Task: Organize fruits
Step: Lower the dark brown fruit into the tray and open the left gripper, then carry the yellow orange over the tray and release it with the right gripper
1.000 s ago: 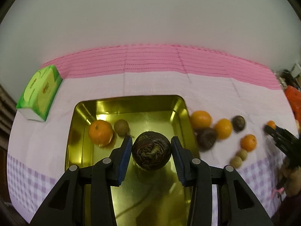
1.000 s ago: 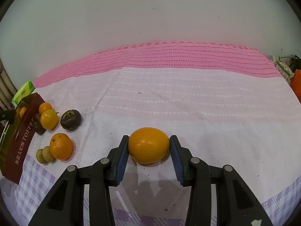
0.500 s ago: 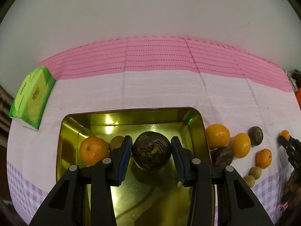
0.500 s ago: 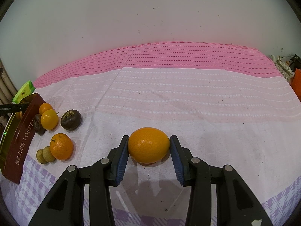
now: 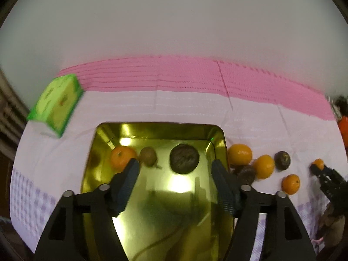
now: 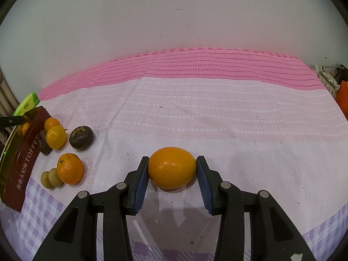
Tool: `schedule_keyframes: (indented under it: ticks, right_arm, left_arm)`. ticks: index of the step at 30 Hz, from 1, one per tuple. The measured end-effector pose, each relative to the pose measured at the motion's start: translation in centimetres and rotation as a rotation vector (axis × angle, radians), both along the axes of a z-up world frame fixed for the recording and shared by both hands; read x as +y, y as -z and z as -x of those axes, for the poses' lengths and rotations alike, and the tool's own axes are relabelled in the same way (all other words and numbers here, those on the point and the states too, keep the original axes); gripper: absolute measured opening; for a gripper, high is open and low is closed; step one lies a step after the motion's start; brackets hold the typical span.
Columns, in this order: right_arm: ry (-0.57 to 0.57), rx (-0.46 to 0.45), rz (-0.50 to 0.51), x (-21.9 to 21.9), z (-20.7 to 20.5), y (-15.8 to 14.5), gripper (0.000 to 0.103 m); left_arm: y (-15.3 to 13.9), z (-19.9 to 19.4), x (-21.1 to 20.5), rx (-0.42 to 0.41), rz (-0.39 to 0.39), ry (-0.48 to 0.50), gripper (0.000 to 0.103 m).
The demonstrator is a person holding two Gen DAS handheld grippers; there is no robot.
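Note:
My left gripper (image 5: 175,169) is open over the gold tin tray (image 5: 104,130). A dark wrinkled passion fruit (image 5: 184,158) lies free in the tray ahead of the fingers, beside a small brown fruit (image 5: 148,156) and a tangerine (image 5: 121,157). My right gripper (image 6: 171,169) is shut on a large orange (image 6: 171,167) just above the cloth. More tangerines (image 5: 239,154) and dark fruits (image 5: 282,157) lie right of the tray; they show at the left in the right wrist view (image 6: 70,168).
A green tissue pack (image 5: 55,102) lies left of the tray on the pink and white cloth (image 6: 217,108). The tray's brown side wall (image 6: 24,158) shows at far left. The white wall stands behind. Orange and dark objects (image 6: 342,95) sit at the right edge.
My left gripper has opened and let go of the passion fruit, which now rests in the tray. My right gripper holds still with the orange.

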State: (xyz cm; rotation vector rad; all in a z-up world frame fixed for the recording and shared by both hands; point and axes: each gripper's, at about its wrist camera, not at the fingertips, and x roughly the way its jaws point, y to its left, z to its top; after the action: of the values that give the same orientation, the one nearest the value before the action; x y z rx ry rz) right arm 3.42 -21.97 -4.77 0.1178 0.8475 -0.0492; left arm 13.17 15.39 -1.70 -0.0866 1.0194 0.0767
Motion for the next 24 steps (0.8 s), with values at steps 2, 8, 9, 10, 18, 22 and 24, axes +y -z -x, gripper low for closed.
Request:
schedule_keyframes:
  ticks: [2, 8, 9, 10, 18, 22, 24]
  right_arm:
    - [0.0, 0.0, 0.001, 0.0, 0.0, 0.0, 0.04]
    - [-0.001, 0.001, 0.006, 0.0, 0.0, 0.0, 0.039]
    - [-0.001, 0.002, 0.009, 0.1, 0.0, 0.0, 0.039]
    - [-0.001, 0.003, 0.015, 0.1, 0.0, 0.0, 0.039]
    - [0.0, 0.009, 0.041, 0.4, -0.1, 0.0, 0.039]
    - [0.005, 0.012, 0.054, 0.6, 0.3, 0.0, 0.039]
    - [0.008, 0.012, 0.054, 0.8, 0.7, 0.0, 0.038]
  left_arm:
    - [-0.9, 2.2, 0.2, -0.027, -0.005, -0.028, 0.076]
    - [-2.7, 8.8, 1.5, -0.085, 0.02, -0.144, 0.077]
    - [-3.0, 9.9, 1.7, -0.085, 0.029, -0.155, 0.077]
    - [-3.2, 10.9, 1.9, -0.078, 0.027, -0.166, 0.077]
    - [-4.0, 16.6, 2.1, -0.043, -0.021, -0.21, 0.094]
    - [-4.4, 18.1, 1.8, -0.069, -0.082, -0.207, 0.097]
    - [-4.4, 18.4, 1.8, -0.068, -0.09, -0.201, 0.098]
